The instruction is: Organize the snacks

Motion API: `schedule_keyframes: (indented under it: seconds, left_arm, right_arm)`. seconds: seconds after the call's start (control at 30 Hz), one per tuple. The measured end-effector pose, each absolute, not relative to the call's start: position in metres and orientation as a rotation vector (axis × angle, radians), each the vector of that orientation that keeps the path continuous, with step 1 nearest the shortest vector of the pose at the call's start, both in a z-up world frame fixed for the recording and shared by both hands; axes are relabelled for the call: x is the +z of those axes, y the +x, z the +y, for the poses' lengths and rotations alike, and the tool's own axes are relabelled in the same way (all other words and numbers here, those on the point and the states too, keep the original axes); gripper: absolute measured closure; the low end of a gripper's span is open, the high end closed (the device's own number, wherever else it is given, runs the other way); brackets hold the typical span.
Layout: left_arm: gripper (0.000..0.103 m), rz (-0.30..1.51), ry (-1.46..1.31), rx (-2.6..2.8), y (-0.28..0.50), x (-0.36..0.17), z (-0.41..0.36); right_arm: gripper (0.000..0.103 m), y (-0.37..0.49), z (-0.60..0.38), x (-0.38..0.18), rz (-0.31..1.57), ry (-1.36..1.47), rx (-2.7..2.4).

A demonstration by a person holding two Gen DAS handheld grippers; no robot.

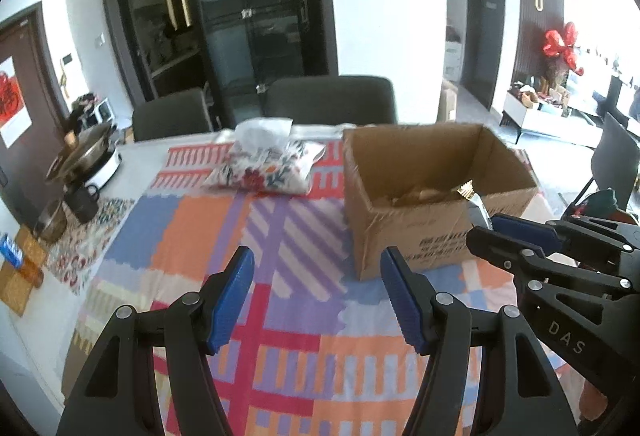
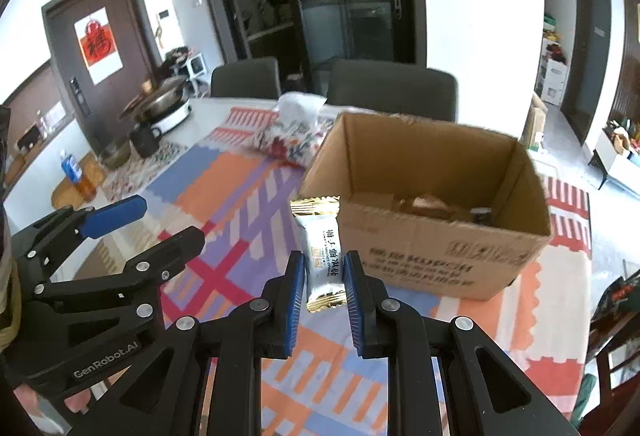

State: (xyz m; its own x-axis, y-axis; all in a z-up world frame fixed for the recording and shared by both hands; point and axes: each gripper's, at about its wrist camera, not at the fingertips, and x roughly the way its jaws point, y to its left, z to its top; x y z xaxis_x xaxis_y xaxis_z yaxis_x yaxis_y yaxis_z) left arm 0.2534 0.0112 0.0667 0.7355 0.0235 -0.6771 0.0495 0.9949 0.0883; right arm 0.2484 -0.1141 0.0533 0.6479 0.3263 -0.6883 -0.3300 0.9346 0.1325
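Note:
My right gripper (image 2: 324, 276) is shut on a white snack packet (image 2: 323, 248) with gold crimped ends, held upright above the cloth just in front of an open cardboard box (image 2: 424, 248). The box holds some wrapped snacks (image 2: 432, 205). In the left wrist view the box (image 1: 424, 232) stands at right, and the right gripper (image 1: 486, 226) with the packet (image 1: 474, 201) sits by its near right corner. My left gripper (image 1: 316, 278) is open and empty above the cloth, left of the box; it also shows in the right wrist view (image 2: 160, 224).
A colourful patterned cloth (image 1: 224, 228) covers the table. A floral tissue pouch (image 1: 266, 167) lies behind the box's left side. An electric pot (image 1: 86, 155), a black mug (image 1: 82, 201) and a bottle (image 2: 78, 175) stand at the far left. Two dark chairs (image 1: 330, 97) stand behind the table.

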Motion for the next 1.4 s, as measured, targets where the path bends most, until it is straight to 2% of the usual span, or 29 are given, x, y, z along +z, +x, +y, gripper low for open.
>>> schedule_keyframes:
  seconds: [0.43,0.83,0.9,1.0,1.1,1.27,1.4]
  left_arm:
    - [0.038,0.78,0.108,-0.082,0.312,0.09,-0.025]
    - [0.035,0.826,0.102,-0.072,0.347,0.085,-0.042]
    - [0.035,0.828,0.105,-0.063,0.349,0.082,-0.043]
    - [0.033,0.821,0.114,-0.057,0.348,0.081,-0.044]
    - [0.032,0.804,0.124,-0.06,0.339,0.08,-0.045]
    - [0.024,0.752,0.13,-0.05,0.317,0.086,-0.043]
    - [0.019,0.682,0.135,-0.03,0.289,0.094,-0.042]
  right_arm:
    - [0.081,0.294,-0.156,0.08,0.791,0.063,0.279]
    - [0.08,0.342,-0.185,0.065,0.849,0.096,0.192]
    - [0.069,0.344,-0.187,0.063,0.861,0.091,0.174]
    - [0.063,0.34,-0.19,0.062,0.86,0.084,0.165]
    - [0.061,0.332,-0.193,0.063,0.846,0.082,0.156]
    - [0.044,0.302,-0.197,0.068,0.799,0.08,0.129]
    - [0.037,0.273,-0.203,0.075,0.753,0.074,0.086]
